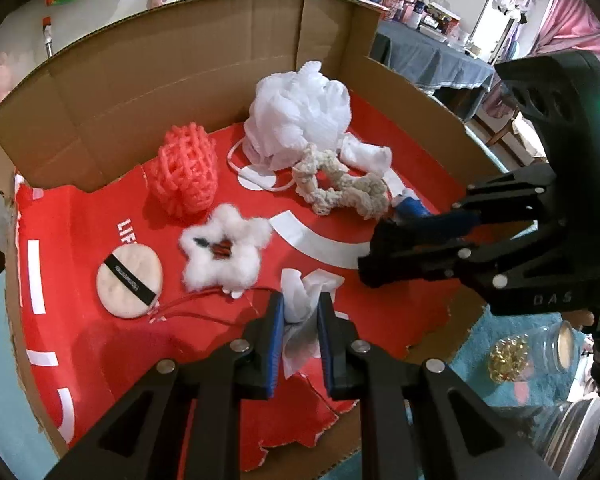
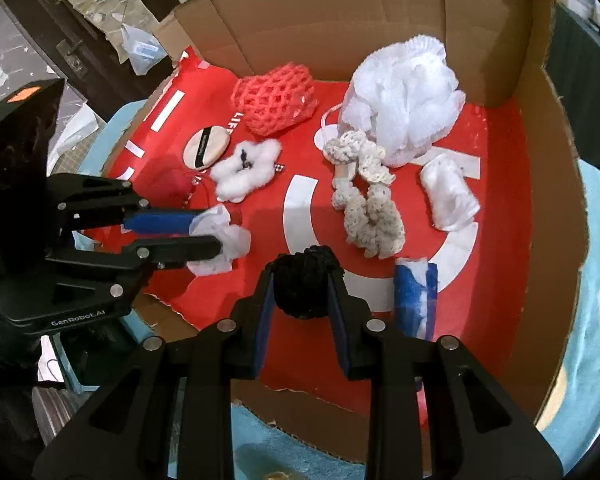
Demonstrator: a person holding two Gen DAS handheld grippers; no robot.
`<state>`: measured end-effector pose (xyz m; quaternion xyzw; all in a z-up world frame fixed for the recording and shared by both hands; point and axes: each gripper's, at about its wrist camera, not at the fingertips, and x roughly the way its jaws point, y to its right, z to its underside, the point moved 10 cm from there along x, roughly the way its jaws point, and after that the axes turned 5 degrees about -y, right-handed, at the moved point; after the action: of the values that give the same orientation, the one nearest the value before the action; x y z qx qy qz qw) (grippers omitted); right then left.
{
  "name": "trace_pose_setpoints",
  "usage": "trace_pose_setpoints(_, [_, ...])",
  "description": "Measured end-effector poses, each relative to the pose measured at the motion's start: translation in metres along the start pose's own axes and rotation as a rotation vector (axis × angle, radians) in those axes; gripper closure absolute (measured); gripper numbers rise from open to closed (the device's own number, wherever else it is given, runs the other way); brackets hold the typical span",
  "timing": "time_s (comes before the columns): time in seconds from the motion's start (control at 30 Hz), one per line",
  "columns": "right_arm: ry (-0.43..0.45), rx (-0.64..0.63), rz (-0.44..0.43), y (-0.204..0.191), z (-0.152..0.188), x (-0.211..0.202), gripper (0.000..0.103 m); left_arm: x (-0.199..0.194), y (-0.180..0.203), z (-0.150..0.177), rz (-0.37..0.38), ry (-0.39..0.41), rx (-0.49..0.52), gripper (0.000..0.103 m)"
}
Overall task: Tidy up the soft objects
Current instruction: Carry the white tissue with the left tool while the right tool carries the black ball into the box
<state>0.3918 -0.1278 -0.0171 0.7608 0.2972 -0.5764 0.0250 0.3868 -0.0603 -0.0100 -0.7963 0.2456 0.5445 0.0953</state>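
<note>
My left gripper [image 1: 300, 306] is shut on a crumpled white tissue [image 1: 298, 320] just above the red floor of the cardboard box [image 1: 100, 92]. In the right wrist view, my right gripper [image 2: 305, 280] is shut on a black yarn ball [image 2: 306, 280] over the box's near edge. The left gripper [image 2: 210, 234] shows there at the left with the tissue [image 2: 224, 246]. On the red floor lie a white bath pouf [image 2: 400, 92], a coral mesh sponge [image 2: 276, 96], a round powder puff [image 2: 205, 148], a fluffy white star [image 2: 246, 170], a cream crochet rope [image 2: 364, 200], a white wad [image 2: 450, 196] and a blue-and-white piece [image 2: 414, 296].
Tall cardboard walls [image 2: 340, 20] close the box at the back and right; its near edge is torn and low. A teal cloth [image 2: 596, 280] covers the table around it. A glass jar of gold bits [image 1: 512, 354] stands to the box's right. The right gripper [image 1: 376, 250] hangs close beside my left.
</note>
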Motion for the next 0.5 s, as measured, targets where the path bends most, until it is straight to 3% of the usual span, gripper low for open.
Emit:
trace_pose_setpoints(0.27, [-0.037, -0.009, 0.026, 0.001, 0.004, 0.002, 0.077, 0.011, 0.001, 0.001, -0.007, -0.059, 0.023, 0.087])
trace_pose_setpoints(0.5, [-0.056, -0.010, 0.039, -0.001, 0.000, 0.007, 0.076, 0.018, 0.003, -0.001, -0.006, -0.064, 0.026, 0.079])
